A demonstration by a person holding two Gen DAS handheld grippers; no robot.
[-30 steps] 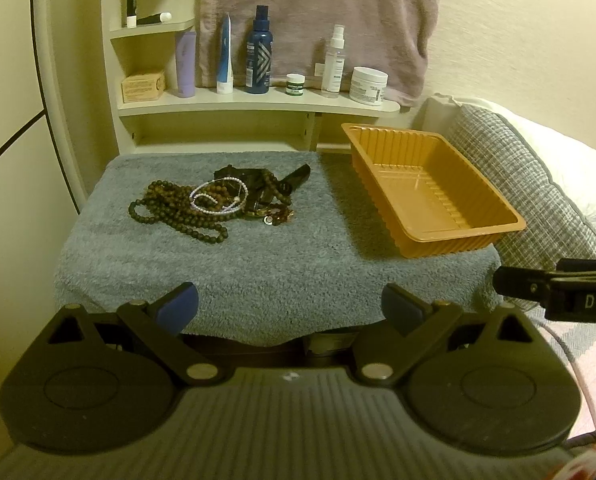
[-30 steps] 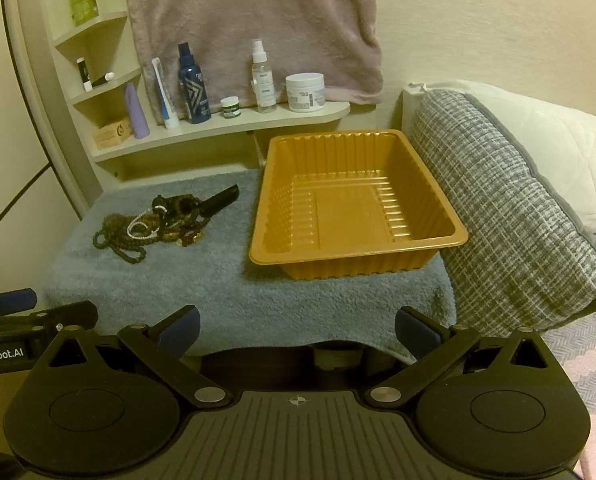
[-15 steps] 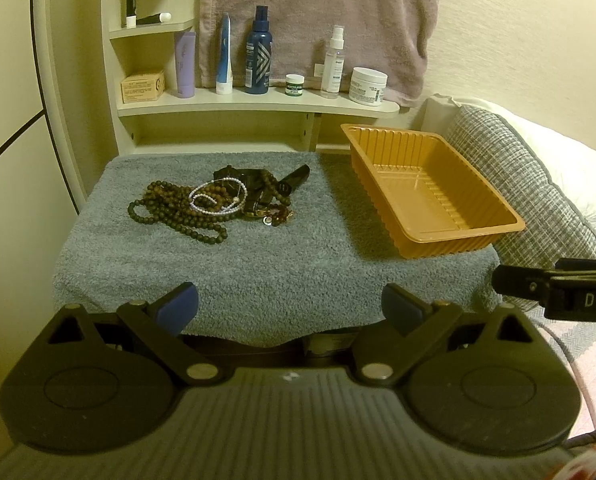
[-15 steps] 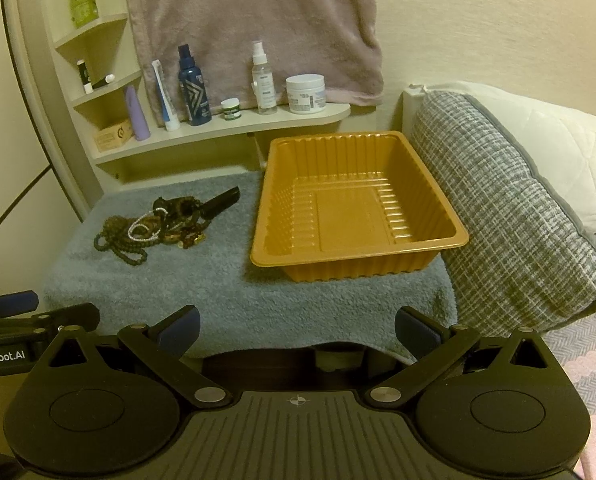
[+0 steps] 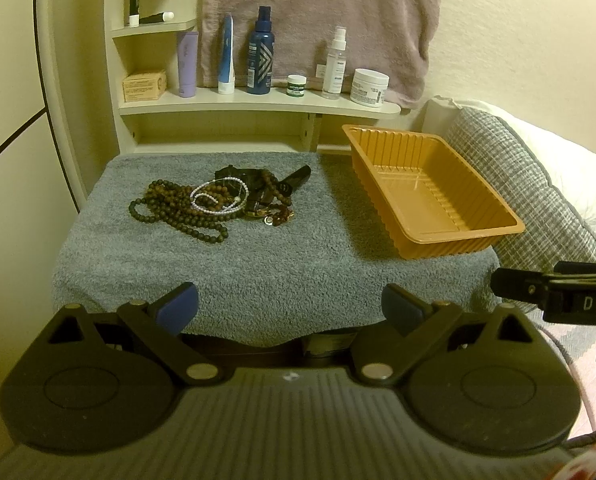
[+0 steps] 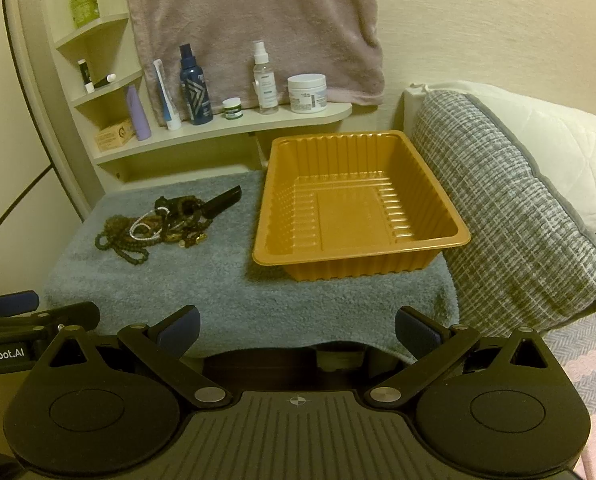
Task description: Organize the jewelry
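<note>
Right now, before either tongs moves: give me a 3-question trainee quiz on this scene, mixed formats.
1. True or false: the orange tray already holds jewelry.
2. Multiple choice: the jewelry pile lies on A) the shelf, B) the grey towel, C) the pillow.
3. Fill in: both the left tongs and right tongs are ____.

Key: 1 false; 2 B; 3 open.

Dim warm yellowish light, soft shadows, fisheye bending at edges (dark corners), slightly grainy.
</note>
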